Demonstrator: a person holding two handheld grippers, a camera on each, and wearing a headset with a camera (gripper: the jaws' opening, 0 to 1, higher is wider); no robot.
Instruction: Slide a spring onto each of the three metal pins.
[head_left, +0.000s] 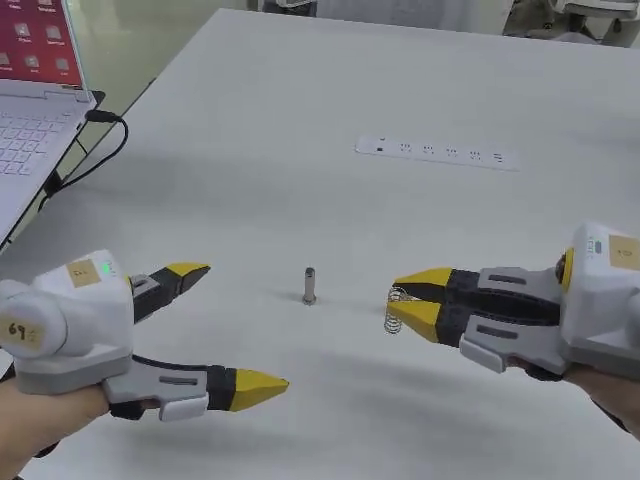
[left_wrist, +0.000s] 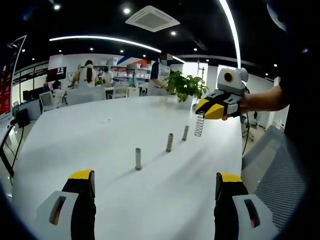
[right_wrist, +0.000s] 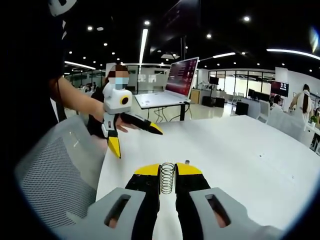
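Pinching a spring (head_left: 394, 311) upright, ready for the bare pin (head_left: 309, 285), the right gripper (head_left: 400, 300) hovers beside it while the left gripper (head_left: 245, 325) gapes empty.

A wide white surface (head_left: 300, 80) is stretching through an open office. At the surface's left edge a laptop (head_left: 25, 100) is sitting open, its black cable (head_left: 122, 140) trailing off; a white power strip (head_left: 437, 152) is lying toward the surface's far side. Beyond the surface a potted plant (left_wrist: 186, 86) is standing, strip lights (left_wrist: 229, 30) are glowing beside a ceiling vent (left_wrist: 152, 18), and what seem to be glass partitions (right_wrist: 235, 82) are lining the room.
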